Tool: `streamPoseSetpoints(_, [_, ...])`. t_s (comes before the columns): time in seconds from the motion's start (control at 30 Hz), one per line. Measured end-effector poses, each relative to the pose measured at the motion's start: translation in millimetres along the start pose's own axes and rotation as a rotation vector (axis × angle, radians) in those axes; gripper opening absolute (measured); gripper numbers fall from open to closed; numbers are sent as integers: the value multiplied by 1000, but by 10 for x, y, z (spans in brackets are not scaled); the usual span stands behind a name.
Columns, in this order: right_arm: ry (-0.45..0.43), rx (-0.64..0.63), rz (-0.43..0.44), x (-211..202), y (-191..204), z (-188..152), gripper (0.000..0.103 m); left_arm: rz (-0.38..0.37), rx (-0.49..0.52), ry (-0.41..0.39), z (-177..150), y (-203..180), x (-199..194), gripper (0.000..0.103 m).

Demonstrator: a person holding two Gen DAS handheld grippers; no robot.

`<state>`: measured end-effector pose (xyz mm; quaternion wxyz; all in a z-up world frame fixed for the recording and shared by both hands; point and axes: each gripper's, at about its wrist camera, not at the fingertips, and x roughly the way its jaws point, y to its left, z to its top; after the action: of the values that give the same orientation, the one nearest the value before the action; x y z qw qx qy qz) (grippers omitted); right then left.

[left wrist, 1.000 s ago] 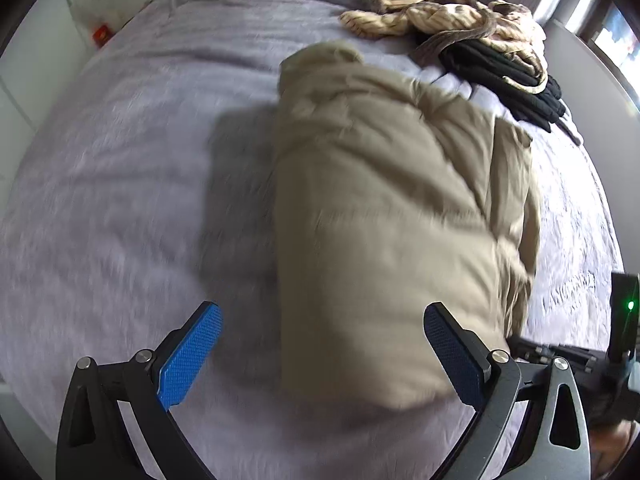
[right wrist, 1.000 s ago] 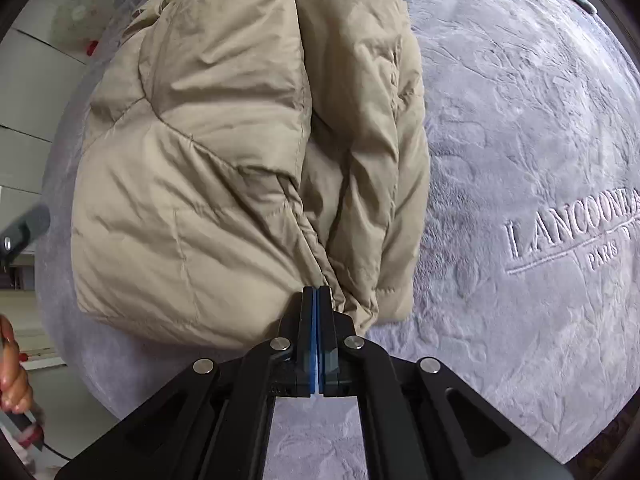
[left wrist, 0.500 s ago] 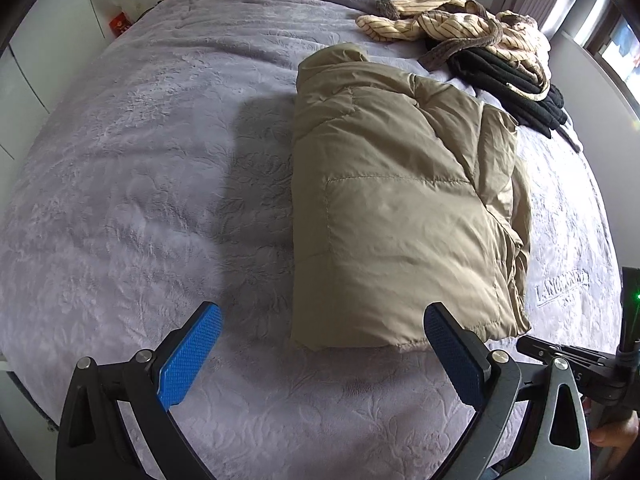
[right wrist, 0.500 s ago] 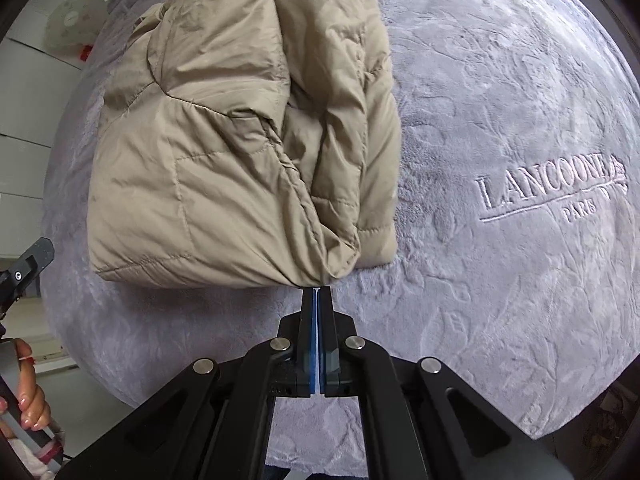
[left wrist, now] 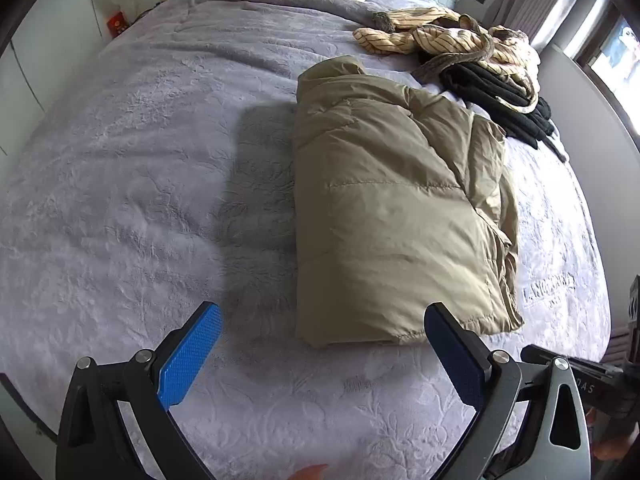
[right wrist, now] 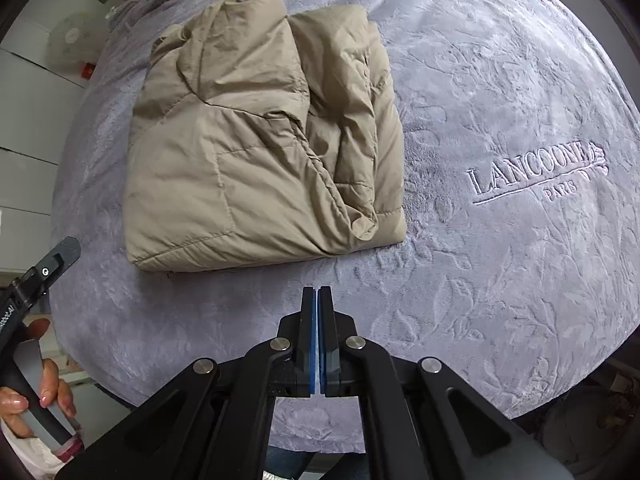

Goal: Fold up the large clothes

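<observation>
**Jacket folded on bed, both grippers clear of it**

Beige quilted puffer jacket lies folded into a thick rectangular bundle on the lavender embossed plush bedspread, nearer the foot edge and right of centre in the left wrist view. Collar end points toward the headboard; one folded layer overlaps the other along the right side.

Left gripper: blue-padded fingers spread wide, nothing between them, hovering above the bedspread just short of the jacket's near hem.

Right gripper: fingers pressed together, nothing pinched, over bare bedspread a little back from the jacket's hem.

Embroidered "LANCOONE PARIS" logo sits on the bedspread right of the jacket. Striped cream garment and black knit clothing are piled beyond the jacket, near the window side
</observation>
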<state>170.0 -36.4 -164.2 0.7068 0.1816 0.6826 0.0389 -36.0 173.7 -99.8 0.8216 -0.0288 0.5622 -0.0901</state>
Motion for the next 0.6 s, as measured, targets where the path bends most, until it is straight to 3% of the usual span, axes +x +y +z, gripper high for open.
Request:
streamPoseSetpoints(0.33, [-112, -63, -22, -419, 311, 76, 2, 80, 24, -69, 14, -54, -338, 102])
streamPoseSetpoints(0.37, [-128, -72, -24, -470, 337, 86, 7, 88, 29, -79, 14, -73, -389, 102])
streamPoseSetpoints(0.43, [-159, -91, -25, -569, 387, 101, 29, 106, 33, -101, 11, -100, -477, 102])
streamPoseSetpoints(0.47, [-175, -98, -27, -621, 412, 101, 53, 118, 35, -113, 1, -116, -531, 102])
streamPoseSetpoints(0.5, [-187, -103, -29, -660, 437, 95, 61, 128, 36, -119, -3, -126, -568, 102])
streamPoseSetpoints(0.6, [-201, -127, -27, -773, 502, 75, 62, 125, 36, -116, -35, -164, -664, 102])
